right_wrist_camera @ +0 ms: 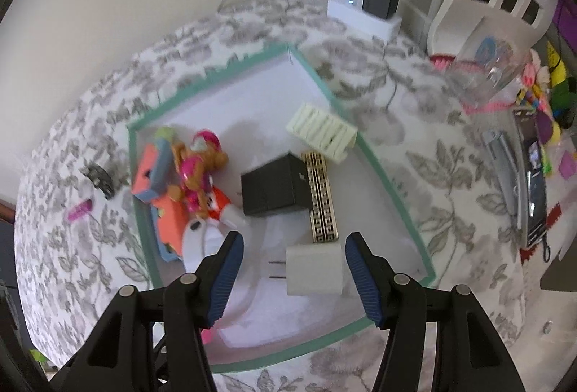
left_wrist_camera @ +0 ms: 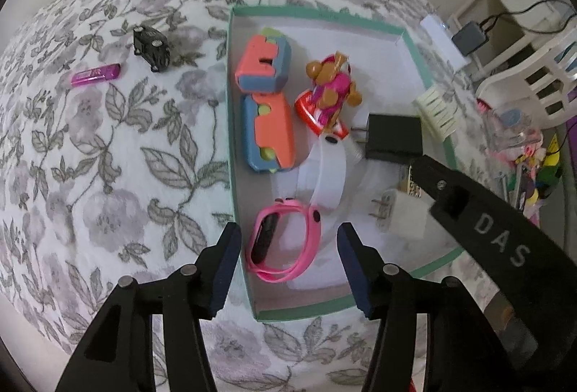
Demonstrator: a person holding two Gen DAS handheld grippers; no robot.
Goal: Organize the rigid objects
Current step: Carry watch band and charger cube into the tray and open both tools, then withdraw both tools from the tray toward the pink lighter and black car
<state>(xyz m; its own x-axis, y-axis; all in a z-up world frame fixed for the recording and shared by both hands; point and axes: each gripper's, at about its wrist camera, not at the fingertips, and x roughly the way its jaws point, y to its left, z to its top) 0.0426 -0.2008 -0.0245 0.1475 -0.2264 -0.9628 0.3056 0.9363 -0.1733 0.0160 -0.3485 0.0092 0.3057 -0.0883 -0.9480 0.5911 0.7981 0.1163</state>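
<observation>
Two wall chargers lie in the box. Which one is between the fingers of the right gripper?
The white charger. It lies between the right gripper's open fingers, untouched; the black charger sits farther away, beside the gold-patterned bar.

You had the box (left_wrist_camera: 230,96) on the bedspread (left_wrist_camera: 90,157), with the toy car (left_wrist_camera: 151,47) and USB stick (left_wrist_camera: 95,74) lying outside it to its left. Inside, the watch (left_wrist_camera: 285,244) lay nearest you, two blocks (left_wrist_camera: 267,103) behind it, both chargers (left_wrist_camera: 395,136) rightward.
</observation>
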